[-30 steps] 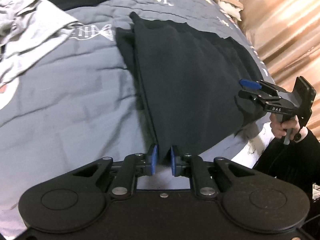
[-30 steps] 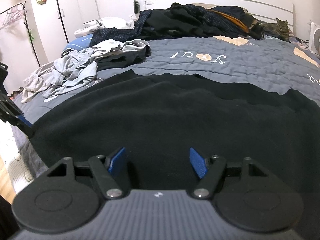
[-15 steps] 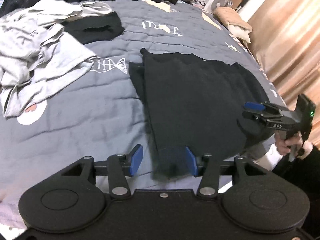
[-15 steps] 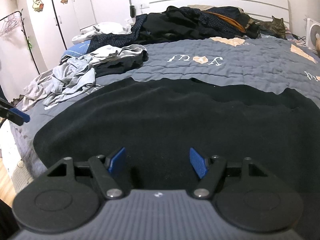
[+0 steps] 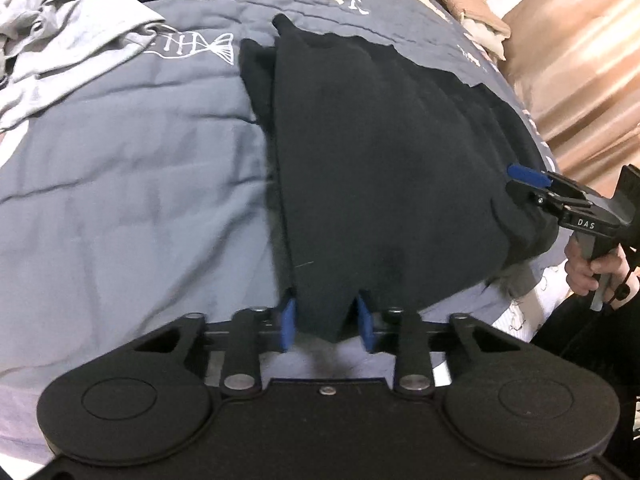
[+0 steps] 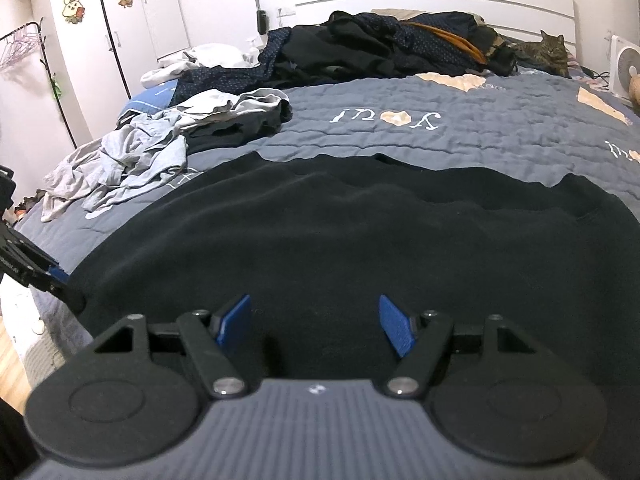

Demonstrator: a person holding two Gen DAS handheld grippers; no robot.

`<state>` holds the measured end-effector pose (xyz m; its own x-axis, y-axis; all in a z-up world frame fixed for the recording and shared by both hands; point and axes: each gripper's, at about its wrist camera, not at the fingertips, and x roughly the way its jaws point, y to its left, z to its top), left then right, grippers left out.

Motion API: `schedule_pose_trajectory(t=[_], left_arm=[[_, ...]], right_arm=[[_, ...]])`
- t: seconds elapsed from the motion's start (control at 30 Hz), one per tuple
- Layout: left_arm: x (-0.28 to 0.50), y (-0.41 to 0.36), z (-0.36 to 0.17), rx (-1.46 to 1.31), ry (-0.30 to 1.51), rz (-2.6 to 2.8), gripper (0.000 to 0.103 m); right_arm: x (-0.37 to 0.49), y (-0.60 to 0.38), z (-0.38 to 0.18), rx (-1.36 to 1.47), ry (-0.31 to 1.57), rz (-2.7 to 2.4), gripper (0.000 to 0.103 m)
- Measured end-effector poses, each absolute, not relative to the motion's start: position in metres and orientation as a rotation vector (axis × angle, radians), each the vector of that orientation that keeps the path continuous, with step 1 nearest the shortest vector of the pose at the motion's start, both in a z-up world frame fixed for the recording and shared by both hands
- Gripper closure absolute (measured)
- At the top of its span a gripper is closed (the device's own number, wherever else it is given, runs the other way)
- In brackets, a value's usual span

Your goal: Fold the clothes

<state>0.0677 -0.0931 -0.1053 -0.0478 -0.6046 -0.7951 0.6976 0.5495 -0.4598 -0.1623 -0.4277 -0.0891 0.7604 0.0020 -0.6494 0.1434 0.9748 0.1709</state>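
Black garment (image 5: 380, 168) lies spread flat on my grey-blue quilt (image 5: 132, 200), one side folded over so a narrow strip of the lower layer shows along its 9 o'clock edge. My left gripper (image 5: 326, 322) sits at the garment's 6 o'clock corner; jaws are closing, the corner hangs between the blue pads (image 5: 288, 322), gaps visible on both sides, so not pinched yet. My right gripper (image 6: 316, 328) is at the garment's 3 o'clock edge in the left wrist view (image 5: 524, 174), held by my right hand (image 5: 588, 268). From its own camera the jaws stand wide apart, nothing between them, just hovering over black fabric (image 6: 340, 248); whether the tips touch cloth, can't tell. Crumpled grey clothes (image 6: 132, 164) lie on the quilt at 10 o'clock from the garment in the right wrist view, apart from it. Dark clothes pile (image 6: 380, 48) at 12 o'clock by the white headboard (image 6: 440, 0). Tabby cat (image 6: 548, 54) at 1 o'clock beside that pile. Small fan (image 6: 626, 66) at the far 2 o'clock edge.
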Motion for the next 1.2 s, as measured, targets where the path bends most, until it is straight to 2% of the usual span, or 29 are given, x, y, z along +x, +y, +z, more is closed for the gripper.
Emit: schedule_pose_trajectory(t=[0.17,0.2,0.27,0.37,0.6,0.67,0.8,1.1,1.13,1.2], left_arm=[[0.070,-0.078,-0.095,0.130,1.225,-1.036,0.088],[0.070,-0.076,-0.094,0.160,1.224,-1.018,0.103],[0.070,-0.069,-0.095,0.253,1.231,-0.947,0.103],[0.070,-0.052,-0.090,0.221,1.242,-0.907,0.103],[0.047,-0.063,-0.053,0.161,1.119,-0.913,0.101],[0.041,-0.068,-0.042,0.076,1.075,-0.900,0.096],[0.025,-0.076,-0.025,-0.109,0.941,-0.822,0.062],[-0.007,-0.077,-0.033,-0.495,0.856,-0.478,0.059],[-0.012,-0.075,-0.036,-0.551,0.852,-0.459,0.057],[-0.020,-0.078,-0.040,-0.595,0.839,-0.428,0.044]], right_arm=[[-0.165,-0.429,-0.089,0.215,0.707,-0.081,0.033],[-0.165,-0.430,-0.089,0.218,0.705,-0.082,0.033],[-0.166,-0.432,-0.088,0.224,0.701,-0.085,0.033],[-0.168,-0.434,-0.087,0.229,0.697,-0.090,0.033],[-0.168,-0.436,-0.084,0.254,0.682,-0.092,0.033],[-0.168,-0.437,-0.084,0.256,0.682,-0.098,0.033],[-0.169,-0.440,-0.083,0.271,0.678,-0.112,0.033],[-0.175,-0.447,-0.078,0.298,0.653,-0.115,0.033],[-0.176,-0.447,-0.078,0.298,0.653,-0.113,0.033],[-0.178,-0.449,-0.078,0.298,0.654,-0.110,0.033]])
